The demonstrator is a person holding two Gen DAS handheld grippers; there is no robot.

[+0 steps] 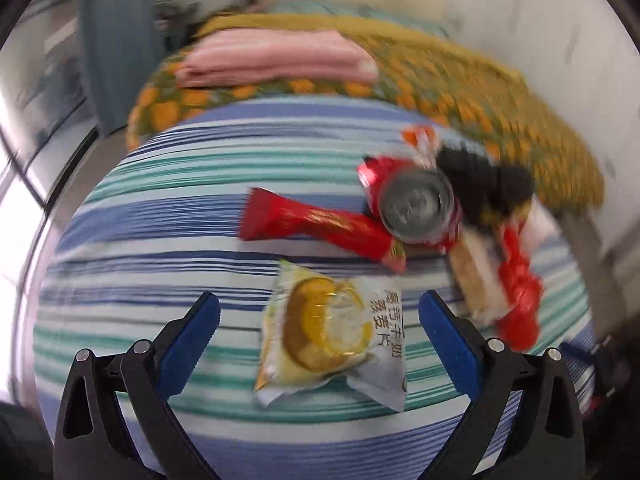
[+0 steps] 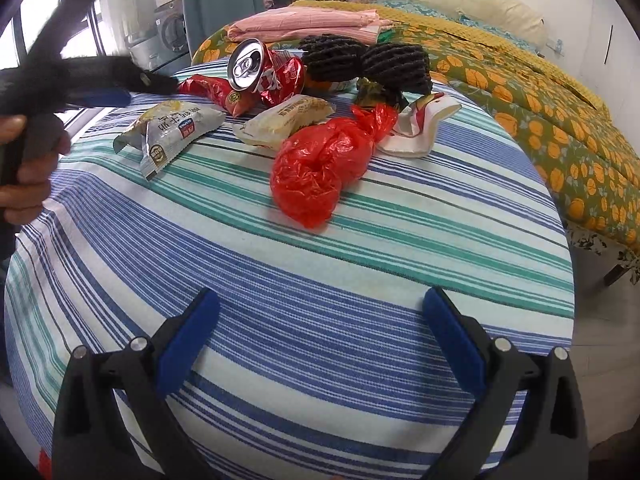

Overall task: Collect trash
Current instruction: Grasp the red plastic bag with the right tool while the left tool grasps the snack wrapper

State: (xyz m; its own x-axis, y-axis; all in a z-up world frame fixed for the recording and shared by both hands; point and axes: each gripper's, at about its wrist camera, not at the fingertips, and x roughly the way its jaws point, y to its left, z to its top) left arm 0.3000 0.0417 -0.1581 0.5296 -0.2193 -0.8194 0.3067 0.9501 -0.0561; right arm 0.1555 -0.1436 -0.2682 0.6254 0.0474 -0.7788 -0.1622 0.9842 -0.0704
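Left-wrist view motion-blurred; crushed can [image 1: 414,208] hides red wrapper's [image 1: 320,226] end; black netting [image 1: 484,188] indistinct.

Near striped cloth [image 2: 320,280] bare; trash pile [image 2: 316,92] crowds far edge.

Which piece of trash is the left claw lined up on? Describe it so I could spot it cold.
On the striped tablecloth, the trash lies in a cluster at the far side. The pale cereal packet lies at its near-left edge, between the left claw's open fingers. It alone is silvery-yellow with a bowl picture; its neighbours are red.
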